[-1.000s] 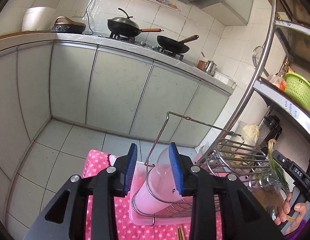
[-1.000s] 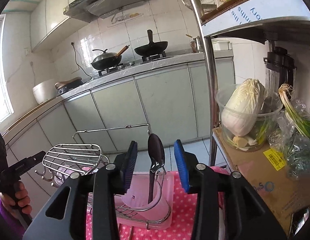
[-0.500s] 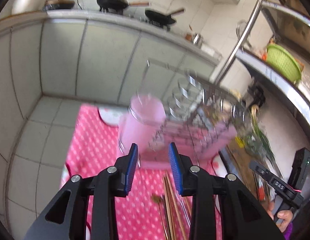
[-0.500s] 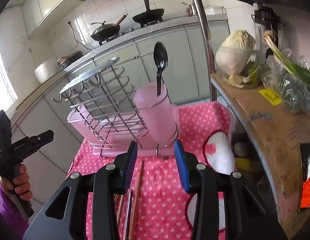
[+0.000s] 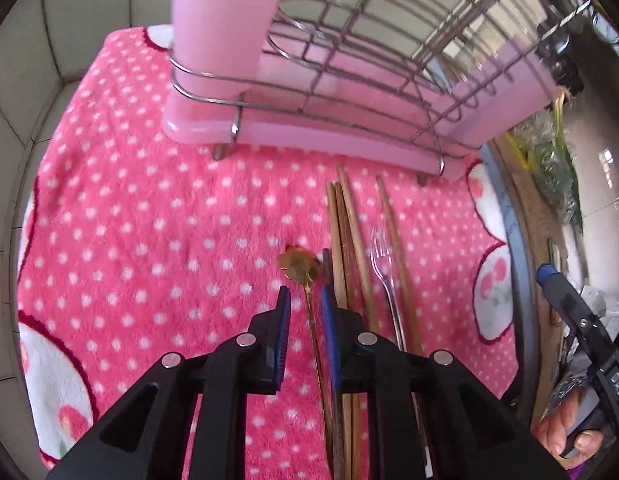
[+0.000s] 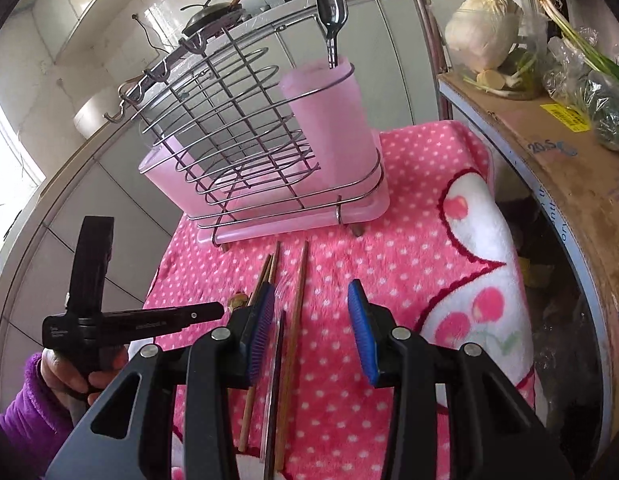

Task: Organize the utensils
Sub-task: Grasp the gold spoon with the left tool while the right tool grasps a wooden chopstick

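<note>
**Utensils: left gripper down over the gold spoon**

Utensils lying loose on the pink cloth (image 5: 149,240), ahead of and beneath both grippers: gold spoon (image 5: 299,266), chopsticks (image 5: 349,240), clear fork (image 5: 383,264). Just beyond them, the rack (image 5: 349,92) with its pink cup (image 6: 333,120), already holding one dark spoon (image 6: 329,4).

Left gripper (image 5: 303,308) dropped from rack height a second ago to just above the cloth. Jaws just closing, now narrow, straddling the gold spoon's handle, pads not visibly pressing yet. Probably the start of a pick-up, cup the likely destination.

Right gripper (image 6: 311,308) also lowered, half open, empty, hovering above the chopsticks. No sign of a grasp there.
</note>
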Demonstrator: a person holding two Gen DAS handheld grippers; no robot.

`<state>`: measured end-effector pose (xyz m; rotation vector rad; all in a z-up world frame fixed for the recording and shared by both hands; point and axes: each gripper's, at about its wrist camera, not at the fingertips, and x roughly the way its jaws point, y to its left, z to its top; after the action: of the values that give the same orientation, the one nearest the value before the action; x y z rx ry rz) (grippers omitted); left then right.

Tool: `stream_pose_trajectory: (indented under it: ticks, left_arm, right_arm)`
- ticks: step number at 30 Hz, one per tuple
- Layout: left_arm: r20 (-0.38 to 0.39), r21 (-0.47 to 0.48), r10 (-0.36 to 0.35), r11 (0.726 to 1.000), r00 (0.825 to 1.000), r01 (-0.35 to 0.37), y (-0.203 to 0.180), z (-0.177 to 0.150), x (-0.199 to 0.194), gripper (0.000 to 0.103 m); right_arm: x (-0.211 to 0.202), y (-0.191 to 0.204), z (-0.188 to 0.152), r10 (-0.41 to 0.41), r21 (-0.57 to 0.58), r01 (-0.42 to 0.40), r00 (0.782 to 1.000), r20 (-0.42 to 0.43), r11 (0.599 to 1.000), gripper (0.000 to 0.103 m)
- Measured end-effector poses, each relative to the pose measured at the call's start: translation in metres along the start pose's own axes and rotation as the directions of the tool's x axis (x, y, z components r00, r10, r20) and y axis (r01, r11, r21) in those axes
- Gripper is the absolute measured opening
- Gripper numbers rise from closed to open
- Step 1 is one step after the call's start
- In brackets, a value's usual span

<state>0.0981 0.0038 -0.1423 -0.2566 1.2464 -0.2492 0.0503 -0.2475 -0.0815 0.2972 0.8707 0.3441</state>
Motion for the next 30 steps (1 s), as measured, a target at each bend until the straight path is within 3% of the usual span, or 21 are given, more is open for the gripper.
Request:
stream_pose_trajectory:
  ticks: [2,10,12,16,23,27,30]
  left_arm:
    - [-0.013,0.000,0.034,0.999,0.999,-0.034,-0.002,0.003,0.009,0.014]
    - [-0.041,0.033,0.056,0.998,0.998,-0.054,-0.008,0.009,0.028,0.003]
    - [-0.035,0.017,0.053,0.998,0.998,-0.053,-0.005,0.011,0.024,0.002]
    - [-0.010,0.006,0.073,0.997,0.997,-0.073,0.011,0.011,0.008,0.001]
    - [-0.041,-0.005,0.099,0.995,0.994,-0.099,0.037,0.014,0.001,0.001]
    - [-0.074,0.006,0.093,0.996,0.993,-0.093,0.038,0.019,0.006,0.001]
    - [-0.089,0.006,0.088,0.996,0.992,-0.088,0.039,0.024,0.009,0.002]
  right_arm:
    - [0.003,-0.002,0.000,0.000,0.009,0.000,1.000,-0.015,1.000,0.039]
    - [0.033,-0.005,0.012,0.033,0.050,-0.028,0.994,-0.102,0.998,0.039]
    - [0.048,0.000,0.018,0.031,0.053,-0.024,0.990,-0.137,0.998,0.031]
    - [0.083,0.012,0.027,0.029,0.039,-0.021,0.973,-0.228,0.999,0.021]
    - [0.136,0.025,0.039,-0.073,-0.015,0.073,0.942,-0.328,0.997,0.020]
    - [0.156,0.020,0.036,-0.121,-0.034,0.117,0.910,-0.396,0.993,0.020]
    - [0.156,0.017,0.033,-0.099,-0.022,0.098,0.914,-0.395,0.995,0.020]
